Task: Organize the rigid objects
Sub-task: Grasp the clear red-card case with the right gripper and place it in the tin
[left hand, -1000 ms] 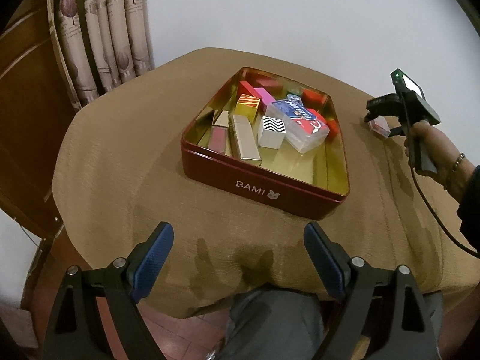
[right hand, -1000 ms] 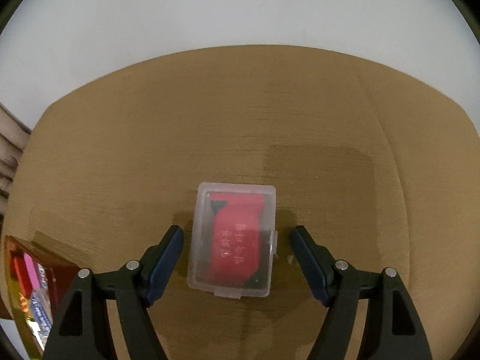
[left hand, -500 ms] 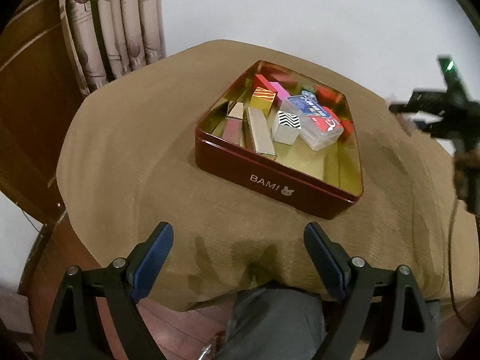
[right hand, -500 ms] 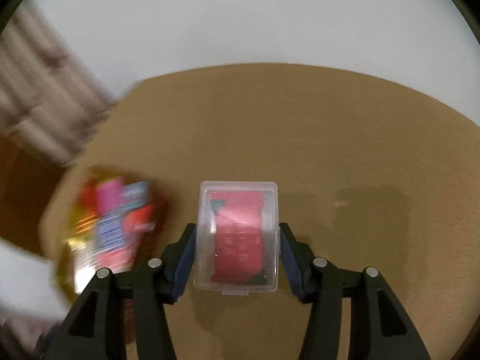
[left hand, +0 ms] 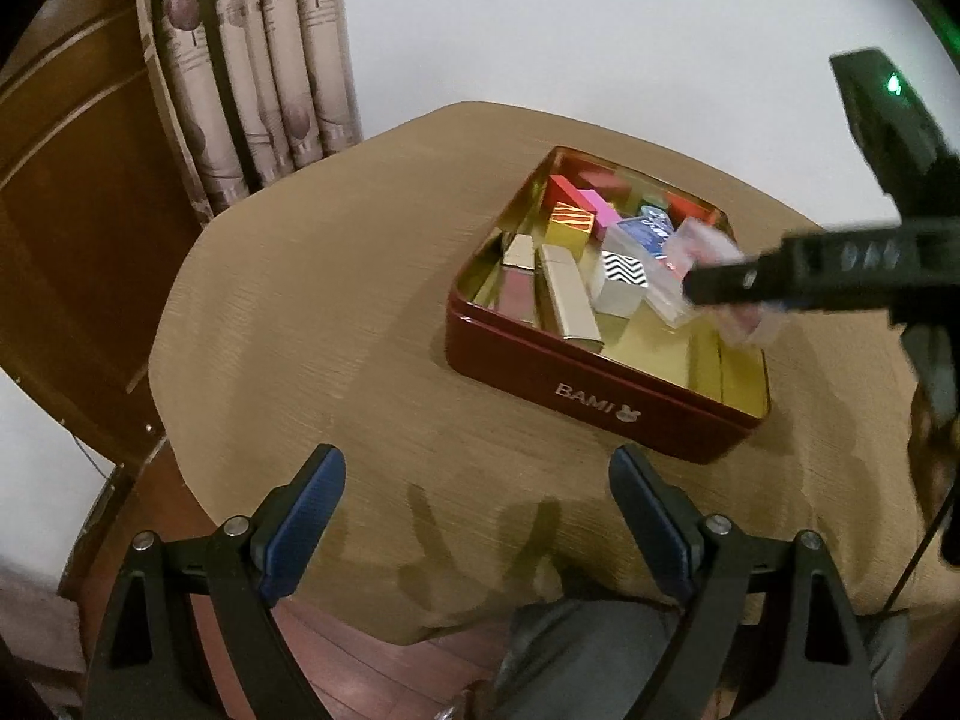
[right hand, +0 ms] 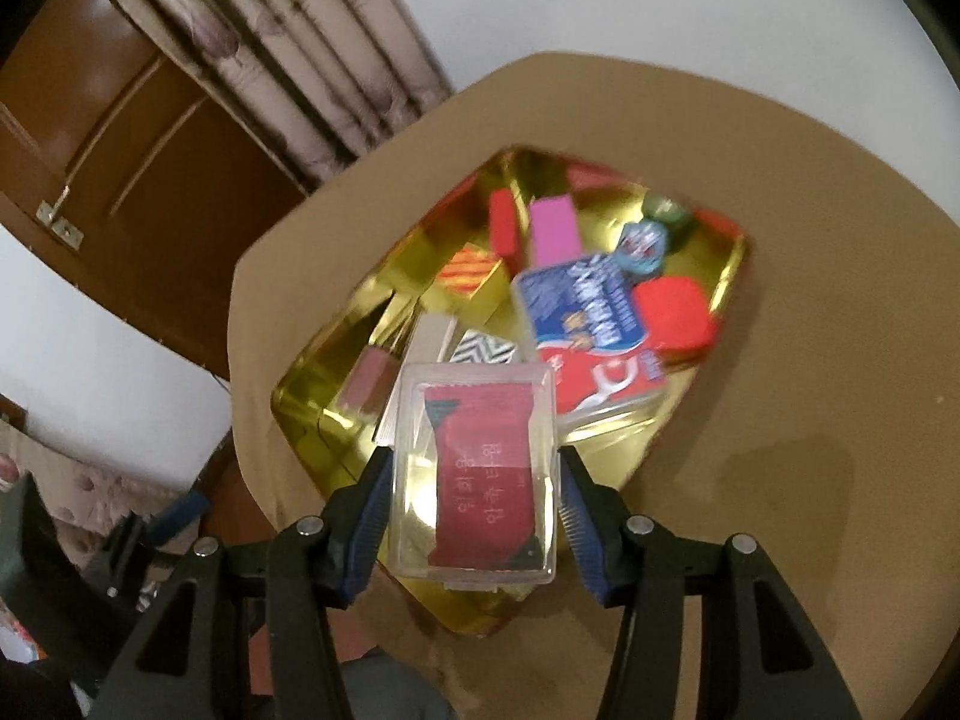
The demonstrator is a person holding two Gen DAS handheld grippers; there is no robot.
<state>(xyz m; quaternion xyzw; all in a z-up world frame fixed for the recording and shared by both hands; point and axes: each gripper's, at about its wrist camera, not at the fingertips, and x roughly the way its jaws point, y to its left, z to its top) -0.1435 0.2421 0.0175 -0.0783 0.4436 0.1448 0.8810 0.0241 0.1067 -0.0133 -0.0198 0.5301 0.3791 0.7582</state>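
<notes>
Now the right gripper (right hand: 474, 480), clamped on the clear plastic case with a red card (right hand: 477, 474), has carried it over the red, gold-lined tin (left hand: 600, 384); release looks next; left gripper (left hand: 477, 516) hangs wide, empty.

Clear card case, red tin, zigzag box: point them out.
clear card case (right hand: 480, 468), right wrist view, red card inside
red tin (left hand: 600, 387), left wrist view, front wall
zigzag box (left hand: 624, 269), left wrist view, patterned top

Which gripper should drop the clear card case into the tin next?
Right. The right gripper is shut on the clear card case above the tin. The left gripper is open, holds nothing and sits short of the tin.
</notes>
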